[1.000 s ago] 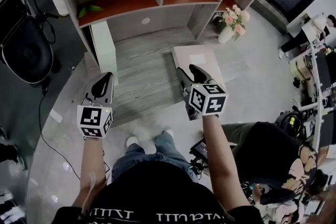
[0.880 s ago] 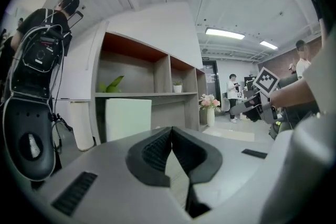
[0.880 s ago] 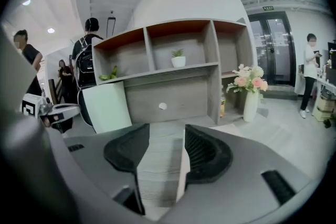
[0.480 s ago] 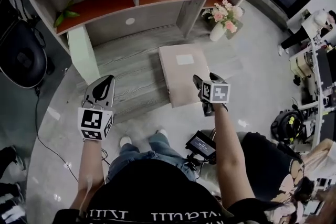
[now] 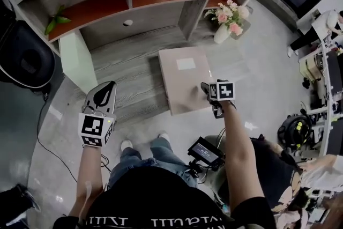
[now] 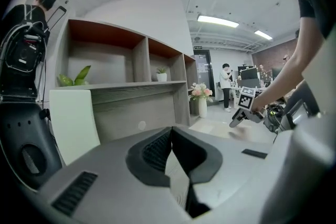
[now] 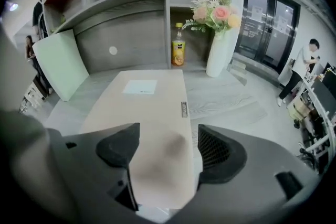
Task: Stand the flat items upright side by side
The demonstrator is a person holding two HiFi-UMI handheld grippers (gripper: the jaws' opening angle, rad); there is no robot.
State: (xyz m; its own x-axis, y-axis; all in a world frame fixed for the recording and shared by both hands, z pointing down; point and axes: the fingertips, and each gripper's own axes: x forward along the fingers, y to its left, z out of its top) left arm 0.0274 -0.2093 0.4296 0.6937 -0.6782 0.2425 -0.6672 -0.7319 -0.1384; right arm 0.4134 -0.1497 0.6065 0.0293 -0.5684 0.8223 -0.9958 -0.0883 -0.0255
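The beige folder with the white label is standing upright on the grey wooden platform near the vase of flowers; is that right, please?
Not quite: the beige folder with the white label is lying flat, not standing upright, on the grey wooden platform near the vase of flowers. The head view shows its broad face turned up.

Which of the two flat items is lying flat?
The beige one, lying flat on the platform; the green one stands on edge, leaning against the shelf.
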